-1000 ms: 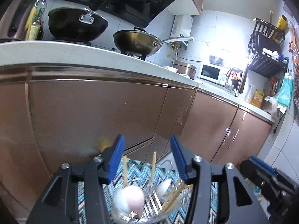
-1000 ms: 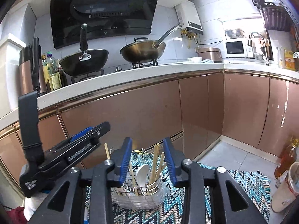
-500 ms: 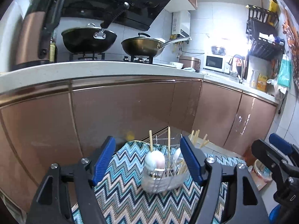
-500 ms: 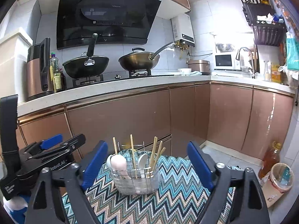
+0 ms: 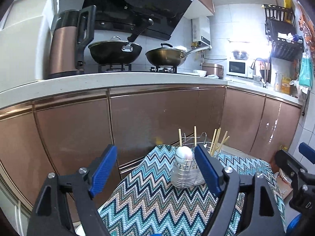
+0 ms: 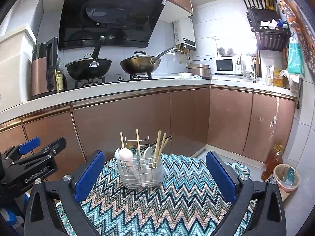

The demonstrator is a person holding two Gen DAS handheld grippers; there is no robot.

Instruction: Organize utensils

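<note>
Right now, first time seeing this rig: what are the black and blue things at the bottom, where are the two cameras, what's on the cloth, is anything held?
No robot here: a person carries a handheld claw in each hand, with a fisheye camera on each looking forward along its fingers. One picture is from the left claw, the other from the right claw; the black frames with blue pads are the fingers. On the zigzag-patterned blue knitted cloth stands a round wire utensil holder with a clear liner, holding wooden chopsticks and white spoons. Behind are copper-coloured kitchen cabinets. Both claws are opening and grip nothing; the holder stands beyond the fingertips, untouched.
</note>
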